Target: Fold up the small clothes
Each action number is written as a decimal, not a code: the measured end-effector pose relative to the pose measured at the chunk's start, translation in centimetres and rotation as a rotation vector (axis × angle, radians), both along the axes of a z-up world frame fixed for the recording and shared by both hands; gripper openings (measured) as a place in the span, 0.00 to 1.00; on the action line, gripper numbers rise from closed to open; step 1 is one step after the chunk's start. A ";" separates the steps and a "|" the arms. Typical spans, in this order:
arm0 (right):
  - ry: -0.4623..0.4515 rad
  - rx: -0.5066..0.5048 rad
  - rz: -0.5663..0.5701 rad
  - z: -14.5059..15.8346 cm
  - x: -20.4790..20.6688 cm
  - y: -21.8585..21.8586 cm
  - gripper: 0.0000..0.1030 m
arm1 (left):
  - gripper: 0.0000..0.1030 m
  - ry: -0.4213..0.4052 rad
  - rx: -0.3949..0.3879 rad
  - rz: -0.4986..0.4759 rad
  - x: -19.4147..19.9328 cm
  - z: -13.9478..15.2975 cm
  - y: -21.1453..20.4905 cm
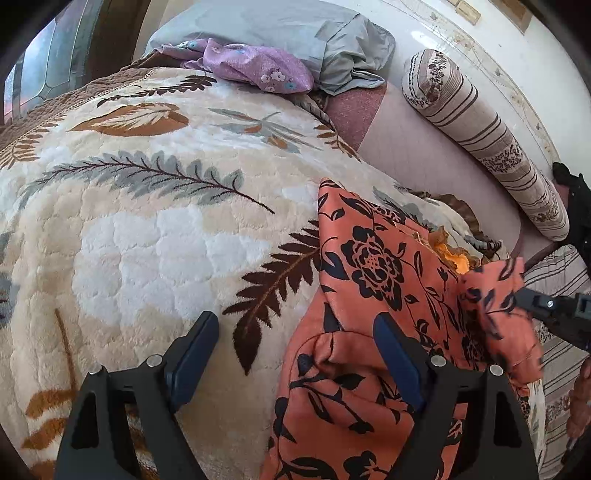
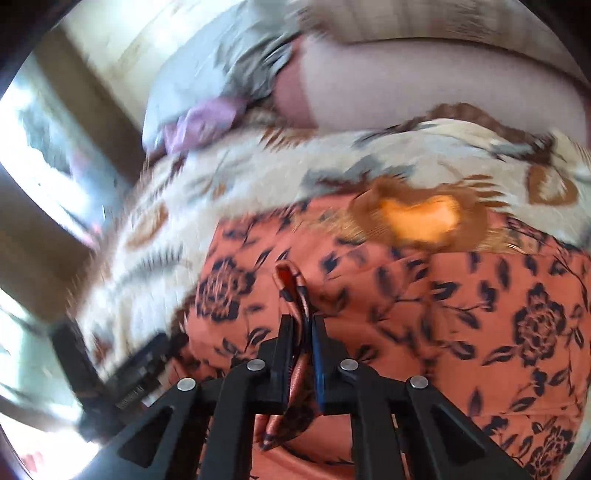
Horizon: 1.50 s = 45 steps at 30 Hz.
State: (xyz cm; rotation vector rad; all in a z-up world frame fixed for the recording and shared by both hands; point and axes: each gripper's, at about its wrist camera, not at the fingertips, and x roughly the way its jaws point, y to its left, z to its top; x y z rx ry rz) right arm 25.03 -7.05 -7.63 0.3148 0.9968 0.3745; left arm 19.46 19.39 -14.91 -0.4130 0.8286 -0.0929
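An orange garment (image 1: 362, 266) with a black flower print lies on the fleece blanket (image 1: 147, 229) at the lower right of the left wrist view. My left gripper (image 1: 295, 332) is open, with its right finger over the garment's left part and its left finger over the blanket. My right gripper (image 2: 303, 325) is shut on a fold of the orange garment (image 2: 480, 314) and lifts that edge; it shows at the right edge of the left wrist view (image 1: 532, 299). The right wrist view is blurred by motion.
A grey pillow (image 1: 295, 33) and a purple flowered cloth (image 1: 258, 66) lie at the head of the bed. A striped bolster (image 1: 480, 136) lies along the white wall. A pink sheet (image 1: 424, 147) shows beside the blanket.
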 end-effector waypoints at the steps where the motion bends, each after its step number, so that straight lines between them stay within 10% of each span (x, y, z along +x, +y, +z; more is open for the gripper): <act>1: -0.002 0.040 -0.043 0.5 0.0 -2.3 0.09 | 0.83 0.000 -0.008 0.001 0.0 0.0 0.1; 7: -0.028 0.146 -0.367 0.3 0.4 -16.0 0.09 | 0.86 -0.005 0.009 -0.003 0.1 -0.2 -0.2; 11: 0.108 0.241 -0.579 -5.3 -0.6 -25.3 0.19 | 0.89 -0.004 0.025 -0.009 0.2 -0.3 -0.5; 15: 0.104 0.343 -0.586 -7.2 -2.7 -27.5 0.71 | 0.91 -0.002 0.038 -0.017 0.3 -0.3 -0.8; 20: 0.036 0.372 -0.436 -5.4 -3.2 -24.3 0.71 | 0.92 -0.005 0.046 -0.021 0.3 -0.3 -1.0; 23: 0.119 0.188 -0.354 -6.8 -2.1 -21.6 0.68 | 0.94 -0.008 0.041 -0.026 0.2 -0.4 -1.0; 25: 0.184 0.069 -0.321 -8.1 -1.6 -20.0 0.22 | 0.94 -0.012 0.027 -0.025 0.2 -0.4 -0.7; 34: 0.132 -0.119 -0.303 -7.4 -2.5 -19.9 0.21 | 0.92 0.058 -0.070 -0.069 2.4 3.4 -1.4; 36: 0.107 -0.052 -0.320 -7.7 -3.0 -20.9 0.22 | 0.57 0.245 0.055 -0.113 4.3 -0.5 -2.9; 39: 0.117 0.018 -0.317 -7.6 -3.9 -22.0 0.24 | 0.18 0.212 0.137 -0.146 3.8 1.2 -3.6; 43: 0.057 0.065 -0.344 -5.8 -5.2 -25.0 0.36 | 0.22 0.134 0.069 -0.160 4.2 4.9 -3.0; 44: 0.043 0.075 -0.376 -5.4 -5.4 -26.2 0.50 | 0.40 0.100 0.062 -0.171 4.6 5.6 -3.0; 45: 0.032 0.081 -0.409 -5.2 -5.4 -27.2 0.88 | 0.77 0.078 0.071 -0.179 5.3 6.1 -3.2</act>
